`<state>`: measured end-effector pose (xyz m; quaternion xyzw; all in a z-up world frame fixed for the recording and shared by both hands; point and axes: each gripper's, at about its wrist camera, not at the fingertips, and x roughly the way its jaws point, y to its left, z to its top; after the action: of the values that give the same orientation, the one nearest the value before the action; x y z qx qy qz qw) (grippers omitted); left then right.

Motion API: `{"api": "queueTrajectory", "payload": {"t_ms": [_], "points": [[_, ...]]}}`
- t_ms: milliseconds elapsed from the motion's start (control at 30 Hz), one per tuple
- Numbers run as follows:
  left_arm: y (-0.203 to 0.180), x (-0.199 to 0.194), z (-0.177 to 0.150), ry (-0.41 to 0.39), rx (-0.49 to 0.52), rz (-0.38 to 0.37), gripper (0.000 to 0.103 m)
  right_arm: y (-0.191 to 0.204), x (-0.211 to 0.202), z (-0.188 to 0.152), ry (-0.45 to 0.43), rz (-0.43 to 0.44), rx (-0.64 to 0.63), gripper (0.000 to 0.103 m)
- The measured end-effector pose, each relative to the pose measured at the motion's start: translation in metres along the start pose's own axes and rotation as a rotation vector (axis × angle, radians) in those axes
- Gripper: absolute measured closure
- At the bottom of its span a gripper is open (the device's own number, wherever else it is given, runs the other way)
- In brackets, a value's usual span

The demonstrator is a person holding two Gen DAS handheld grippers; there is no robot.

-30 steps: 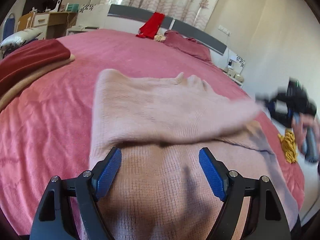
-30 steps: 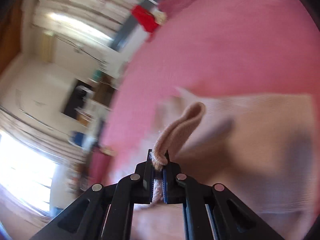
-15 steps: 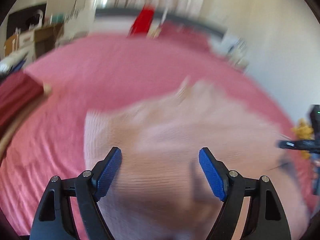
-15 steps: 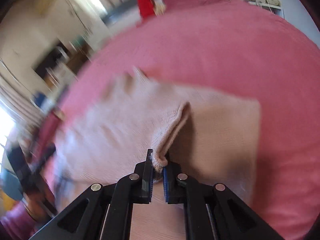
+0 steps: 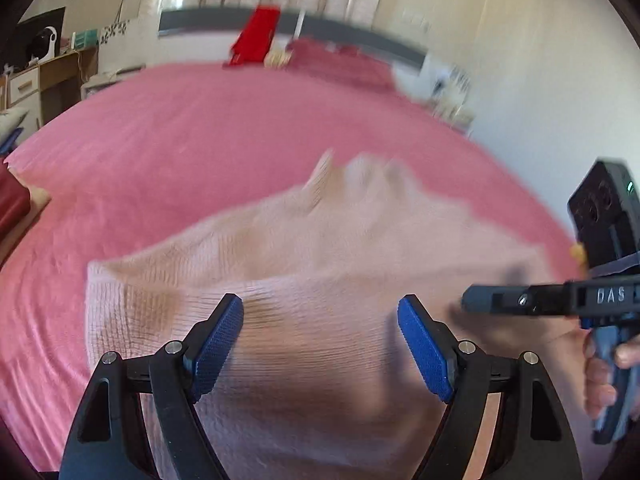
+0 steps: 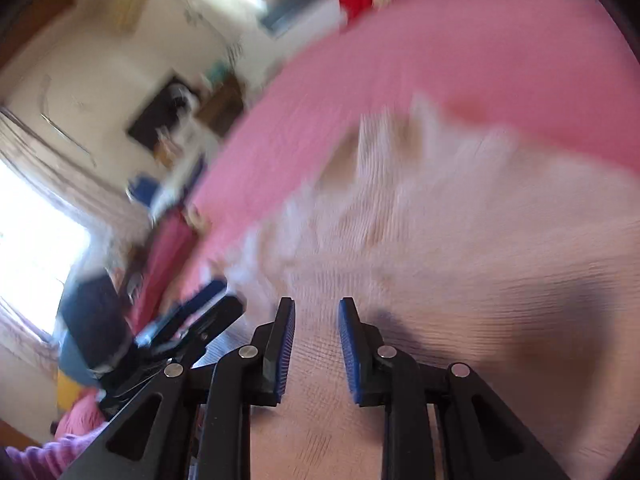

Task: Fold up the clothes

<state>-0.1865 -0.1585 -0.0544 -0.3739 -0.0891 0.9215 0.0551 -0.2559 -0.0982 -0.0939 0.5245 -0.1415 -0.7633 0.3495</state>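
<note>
The sweater (image 5: 304,280) lies on the bed (image 5: 200,140) with one part doubled over; more folds likely remain. Your left gripper (image 5: 320,344) gapes wide above it, your right gripper (image 6: 316,344) slightly parted, both empty.

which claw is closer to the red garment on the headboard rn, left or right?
Hard to call. Both claws, left and right, hover open over the pink sweater at the near end of the bed; the red garment hangs far across it from both.
</note>
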Motion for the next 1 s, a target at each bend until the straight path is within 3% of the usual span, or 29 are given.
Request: {"api": "queueTrajectory", "payload": {"t_ms": [67, 133, 233, 333, 400, 433, 500, 567, 667, 733, 800, 833, 867, 1000], "points": [[0.015, 0.007, -0.004, 0.006, -0.014, -0.005, 0.022, -0.015, 0.010, 0.006, -0.001, 0.014, 0.027, 0.094], [0.025, 0.004, -0.006, -0.016, -0.047, -0.059, 0.022, -0.035, -0.010, 0.001, -0.074, -0.004, 0.112, 0.095], [0.024, 0.007, -0.008, -0.016, -0.033, -0.047, 0.021, -0.067, -0.045, -0.007, -0.192, -0.036, 0.246, 0.103], [0.010, 0.010, -0.004, 0.011, 0.027, -0.001, 0.017, -0.098, -0.079, -0.015, -0.310, -0.068, 0.380, 0.103], [0.003, 0.002, 0.001, 0.033, 0.061, 0.018, 0.017, -0.118, -0.102, -0.020, -0.389, -0.090, 0.470, 0.088], [0.003, -0.005, 0.000, 0.019, 0.050, 0.020, 0.017, -0.104, -0.104, -0.022, -0.388, -0.064, 0.435, 0.080], [0.002, -0.020, -0.002, -0.008, 0.028, 0.022, 0.017, -0.067, -0.104, -0.028, -0.371, 0.000, 0.335, 0.080], [0.008, -0.024, -0.010, 0.011, 0.001, 0.040, 0.017, -0.032, -0.086, -0.038, -0.277, 0.030, 0.228, 0.080], [0.023, -0.027, -0.021, 0.053, 0.012, 0.087, 0.017, -0.021, -0.049, -0.047, -0.156, -0.137, 0.201, 0.087], [0.025, -0.044, -0.022, 0.047, 0.036, 0.145, 0.017, -0.038, -0.049, -0.053, -0.191, -0.199, 0.295, 0.103], [0.024, -0.064, -0.024, 0.019, 0.038, 0.185, 0.017, -0.038, -0.067, -0.064, -0.275, -0.239, 0.379, 0.096], [0.025, -0.077, -0.027, -0.001, 0.016, 0.182, 0.017, -0.027, -0.072, -0.064, -0.291, -0.253, 0.367, 0.077], [0.026, -0.091, -0.032, -0.023, -0.021, 0.165, 0.017, -0.014, -0.076, -0.064, -0.303, -0.265, 0.347, 0.076], [0.023, -0.116, -0.060, -0.039, -0.187, 0.024, 0.017, 0.048, -0.055, -0.089, -0.193, -0.320, 0.147, 0.076]]}}
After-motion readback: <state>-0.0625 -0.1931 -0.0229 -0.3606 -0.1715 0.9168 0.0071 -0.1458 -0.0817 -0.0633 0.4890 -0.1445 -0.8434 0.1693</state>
